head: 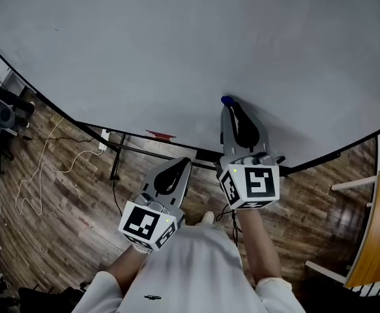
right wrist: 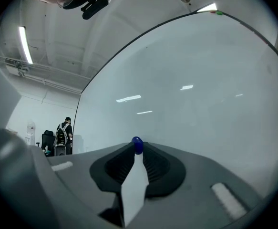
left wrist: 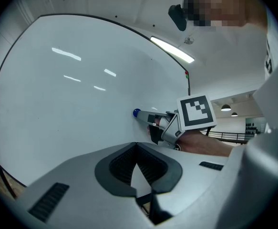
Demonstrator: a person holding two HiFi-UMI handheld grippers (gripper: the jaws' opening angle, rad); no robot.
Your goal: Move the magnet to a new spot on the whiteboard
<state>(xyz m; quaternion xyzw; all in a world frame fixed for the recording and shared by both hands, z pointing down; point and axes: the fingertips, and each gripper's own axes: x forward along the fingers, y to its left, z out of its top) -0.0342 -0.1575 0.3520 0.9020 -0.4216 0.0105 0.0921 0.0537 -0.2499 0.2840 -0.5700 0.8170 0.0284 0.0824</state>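
Note:
A small blue magnet [head: 227, 100] sits against the big white whiteboard [head: 176, 44], low and right of its middle. My right gripper [head: 227, 105] reaches up to the board and is shut on the magnet at its very tips. In the right gripper view the magnet [right wrist: 137, 145] shows pinched between the two dark pads, with the whiteboard [right wrist: 200, 104] right behind it. My left gripper [head: 184, 162] hangs lower, below the board's bottom edge, with its jaws together and nothing in them. From the left gripper view the magnet [left wrist: 136, 112] and right gripper [left wrist: 143, 115] touch the whiteboard [left wrist: 57, 104].
Below the board runs its black stand bar [head: 137, 150], with a red item [head: 160, 135] on the ledge. Thin cables [head: 43, 168] trail over the wooden floor at left. A wooden panel [head: 372, 240] stands at the right. A person [right wrist: 62, 132] stands far off beside the board.

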